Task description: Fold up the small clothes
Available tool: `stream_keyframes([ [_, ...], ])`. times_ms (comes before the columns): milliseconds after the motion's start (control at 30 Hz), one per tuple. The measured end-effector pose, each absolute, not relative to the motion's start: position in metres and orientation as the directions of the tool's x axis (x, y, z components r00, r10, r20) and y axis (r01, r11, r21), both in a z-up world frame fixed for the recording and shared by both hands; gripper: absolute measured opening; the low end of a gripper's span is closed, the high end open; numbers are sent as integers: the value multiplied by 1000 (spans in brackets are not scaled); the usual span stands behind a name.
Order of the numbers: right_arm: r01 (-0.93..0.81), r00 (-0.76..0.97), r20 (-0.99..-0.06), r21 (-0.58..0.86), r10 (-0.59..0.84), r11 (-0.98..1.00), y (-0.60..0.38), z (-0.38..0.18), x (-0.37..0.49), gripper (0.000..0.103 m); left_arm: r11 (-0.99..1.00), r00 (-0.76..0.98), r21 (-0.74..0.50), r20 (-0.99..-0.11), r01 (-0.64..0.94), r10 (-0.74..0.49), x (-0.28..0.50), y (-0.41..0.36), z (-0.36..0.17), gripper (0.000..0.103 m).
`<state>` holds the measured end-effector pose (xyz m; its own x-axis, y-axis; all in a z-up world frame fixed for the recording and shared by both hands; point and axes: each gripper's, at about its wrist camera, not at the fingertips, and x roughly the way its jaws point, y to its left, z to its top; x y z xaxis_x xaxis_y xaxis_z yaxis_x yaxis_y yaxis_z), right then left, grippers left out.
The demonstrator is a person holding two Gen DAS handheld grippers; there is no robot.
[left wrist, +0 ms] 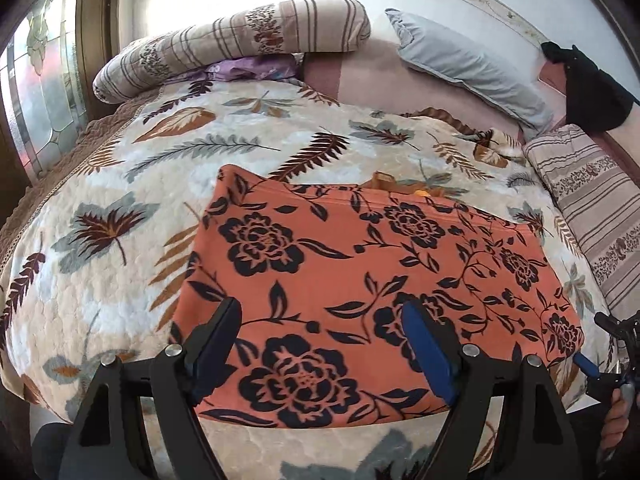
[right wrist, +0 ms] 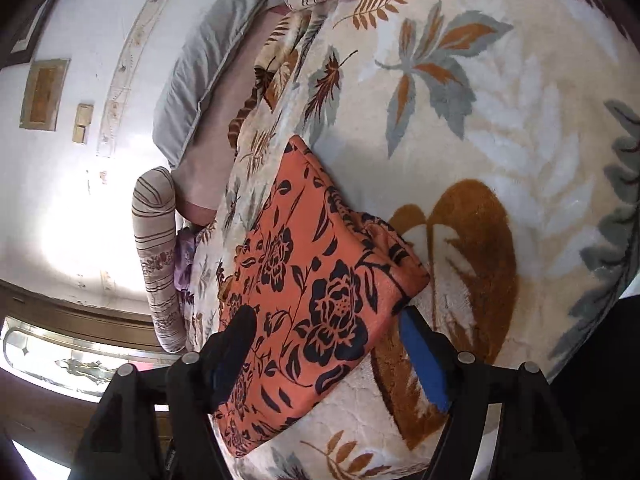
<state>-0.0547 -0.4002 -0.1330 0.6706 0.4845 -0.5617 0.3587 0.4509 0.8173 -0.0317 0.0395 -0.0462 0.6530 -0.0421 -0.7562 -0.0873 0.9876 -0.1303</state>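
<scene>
Both tools stand with their fingers spread wide and pinch nothing; the left tool (left wrist: 320, 324) hangs over the near edge of the orange flowered garment (left wrist: 360, 264), its two fingers straddling a wide stretch of the cloth without visibly gripping it; the right tool (right wrist: 324, 340) approaches the same garment (right wrist: 320, 280) from its right end, one finger over the fabric and the blue-padded one beside the bunched corner, whether touching cannot be told. Seen from the left wrist, the right tool also shows at the garment's far right corner (left wrist: 600, 360), held in a hand. The garment lies on the leaf-patterned blanket (left wrist: 120, 216) of the bed, near its front edge; it forms a fairly neat rectangle with straight sides, so at least one fold looks done; a small orange lump pokes out at its far edge, and the right end is thick and rumpled. Judging by this, the work is partway along: another fold or a tidying of that corner seems left. Striped pillows (left wrist: 224, 40) and a grey pillow (left wrist: 472, 64) lie well apart at the head.
</scene>
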Motion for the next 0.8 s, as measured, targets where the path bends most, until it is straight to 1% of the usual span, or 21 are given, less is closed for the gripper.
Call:
stream_keyframes([
  [167,380,624,-530,848,575,369,-382,-147,-49,77,990,621,-136,-780,-50,-76,-20,2,-55,83],
  [267,385,616,-544,839,569,386,-376,-153,-35,77,991,612,-136,-785,-15,-98,-16,-20,-59,83],
  [333,397,617,-560,828,552,396,-376,-156,-28,71,992,601,-127,-792,11,-108,-12,-35,-66,83],
  [367,398,612,-582,812,536,427,-375,-155,-24,49,992,580,-122,-806,29,-116,-9,-42,-74,83],
  [400,398,591,-621,780,515,483,-373,-153,-19,19,995,552,-96,-828,42,-103,-5,-49,-84,83],
  [467,387,564,-688,709,456,590,-370,-147,-14,16,997,498,5,-866,73,-32,2,-62,-112,84],
  [500,381,557,-719,666,416,641,-368,-143,-13,16,996,528,31,-849,85,-19,-1,-65,-113,86],
  [567,374,543,-760,601,359,707,-365,-136,-15,16,997,527,25,-849,80,-21,-3,-65,-105,85],
  [633,366,514,-777,582,364,726,-368,-131,-17,19,998,535,-20,-843,67,-53,-2,-65,-94,85],
  [667,355,516,-776,578,362,735,-373,-127,-19,26,997,555,-29,-829,77,-67,-2,-67,-85,85],
  [700,350,524,-774,576,356,738,-379,-123,-22,37,996,584,-31,-808,87,-76,-4,-70,-78,85],
  [733,360,530,-773,577,349,733,-388,-121,-28,46,994,607,-32,-790,100,-86,-6,-75,-72,85],
  [767,380,536,-772,582,341,719,-399,-120,-33,71,993,613,-30,-784,118,-97,-6,-80,-71,85],
  [800,394,558,-762,592,329,703,-411,-117,-38,77,990,595,-21,-797,139,-101,-3,-86,-77,85],
])
